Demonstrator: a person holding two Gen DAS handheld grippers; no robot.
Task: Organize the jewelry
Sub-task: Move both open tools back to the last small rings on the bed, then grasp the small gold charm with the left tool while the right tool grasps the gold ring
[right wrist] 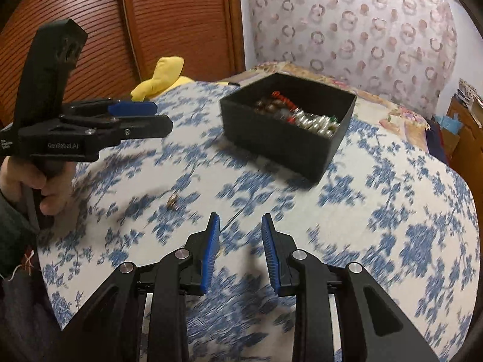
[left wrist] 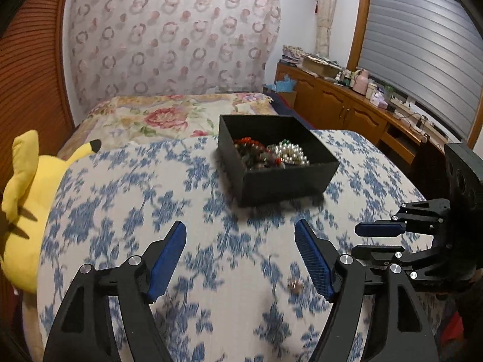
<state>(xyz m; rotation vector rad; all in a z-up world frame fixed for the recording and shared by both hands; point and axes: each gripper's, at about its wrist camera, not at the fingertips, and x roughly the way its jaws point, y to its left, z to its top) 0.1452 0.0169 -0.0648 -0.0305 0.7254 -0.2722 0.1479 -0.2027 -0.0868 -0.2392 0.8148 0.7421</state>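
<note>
A: Where is the loose piece?

B: A small ring-like trinket (left wrist: 294,285) lies on the blue-flowered bedspread (left wrist: 120,199), toward the near edge of the bed. It sits well short of the black box (left wrist: 289,178), which already holds beads and pearls. It's blurred, so I can't tell its long axis.

A: Which tool is nearer?

B: I judge the left tool (left wrist: 240,259). In its own view the trinket lies just inside its right finger, slightly low. The right tool (right wrist: 240,250) has it off to its left and ahead, near the hand (right wrist: 28,181) gripping the left handle.

A: How do the jaws stand?

B: The left tool's are wide, with nothing between them. The right tool's are narrower but parted, also empty. A thin thread-like line runs on the cloth just ahead of them; I can't say whether it's a chain.

A: Pose?

B: Both tools point steeply down at the bed, side by side, tips converging.
</note>
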